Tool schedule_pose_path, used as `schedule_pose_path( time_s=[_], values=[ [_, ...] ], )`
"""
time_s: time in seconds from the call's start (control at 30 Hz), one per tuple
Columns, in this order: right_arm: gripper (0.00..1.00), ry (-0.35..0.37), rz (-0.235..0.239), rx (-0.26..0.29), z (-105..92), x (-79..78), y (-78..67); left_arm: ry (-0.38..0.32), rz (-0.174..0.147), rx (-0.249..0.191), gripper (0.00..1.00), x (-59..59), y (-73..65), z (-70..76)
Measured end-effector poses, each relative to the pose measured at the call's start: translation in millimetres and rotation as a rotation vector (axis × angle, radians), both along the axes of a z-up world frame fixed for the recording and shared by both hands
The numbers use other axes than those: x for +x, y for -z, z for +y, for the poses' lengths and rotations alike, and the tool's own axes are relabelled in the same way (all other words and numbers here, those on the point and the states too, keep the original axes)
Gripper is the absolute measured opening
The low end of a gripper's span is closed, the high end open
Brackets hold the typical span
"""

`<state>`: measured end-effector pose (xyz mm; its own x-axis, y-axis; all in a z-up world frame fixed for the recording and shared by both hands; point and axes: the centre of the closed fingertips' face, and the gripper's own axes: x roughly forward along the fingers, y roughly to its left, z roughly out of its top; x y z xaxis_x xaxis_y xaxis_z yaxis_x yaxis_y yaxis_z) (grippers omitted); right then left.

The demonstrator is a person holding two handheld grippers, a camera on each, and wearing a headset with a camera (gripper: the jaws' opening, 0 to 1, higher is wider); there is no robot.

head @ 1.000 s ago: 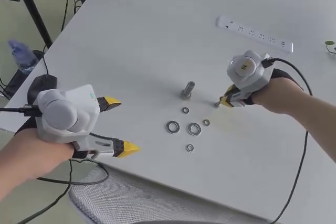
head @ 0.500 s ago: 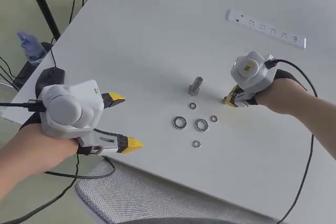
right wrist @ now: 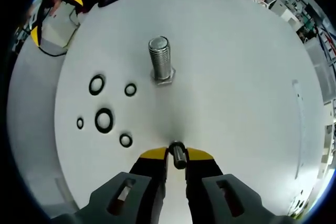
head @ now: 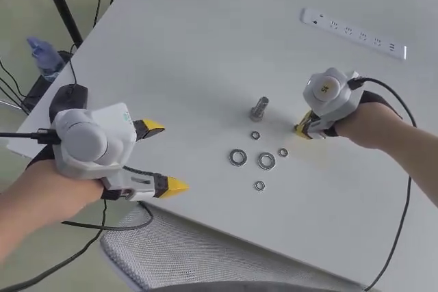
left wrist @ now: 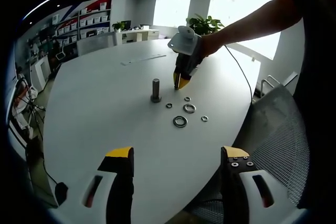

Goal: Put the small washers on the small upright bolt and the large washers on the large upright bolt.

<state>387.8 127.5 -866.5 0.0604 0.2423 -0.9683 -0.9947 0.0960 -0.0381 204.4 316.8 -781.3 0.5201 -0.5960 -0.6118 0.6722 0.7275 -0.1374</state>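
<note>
The large bolt [head: 259, 109] stands upright on the white table [head: 205, 46]. My right gripper [head: 303, 129] is just right of it, down at the table, shut on the small bolt [right wrist: 177, 156], which shows end-on between the yellow fingertips [right wrist: 153, 153]. Loose washers lie in front of the large bolt [right wrist: 160, 59]: two large washers [head: 238, 157] [head: 266, 161] and three small washers [head: 255, 135] [head: 282, 152] [head: 259, 185]. My left gripper [head: 164, 156] hovers open and empty at the near left, aimed at the large bolt [left wrist: 156, 89] and washers [left wrist: 180, 121].
A white power strip [head: 354, 33] lies at the far right of the table. A grey mesh chair [head: 185, 258] sits under the near table edge. Cables and a bottle [head: 42, 56] are on the floor to the left.
</note>
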Motion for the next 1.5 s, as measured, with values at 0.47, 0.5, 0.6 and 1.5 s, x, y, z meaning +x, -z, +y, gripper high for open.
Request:
schedule_pose_path(
  time_s=[0.47,0.5,0.6,1.5],
  values=[
    [0.13,0.014,0.001,0.004,-0.9,-1.1,-1.7,0.007,0.007,0.002,0.65,0.4,1.7,-0.8],
    [0.13,0.010,-0.007,0.005,-0.8,-0.5,-1.9,0.007,0.007,0.004,0.65,0.5,1.9,-0.9],
    [0.14,0.010,-0.010,0.008,-1.2,2.5,-1.0,0.006,0.008,-0.001,0.65,0.8,1.3,-2.5],
    [0.27,0.042,0.021,0.032,2.6,-2.6,-26.9,0.002,-0.047,-0.042,0.68,3.8,-13.7,-8.3]
  ],
)
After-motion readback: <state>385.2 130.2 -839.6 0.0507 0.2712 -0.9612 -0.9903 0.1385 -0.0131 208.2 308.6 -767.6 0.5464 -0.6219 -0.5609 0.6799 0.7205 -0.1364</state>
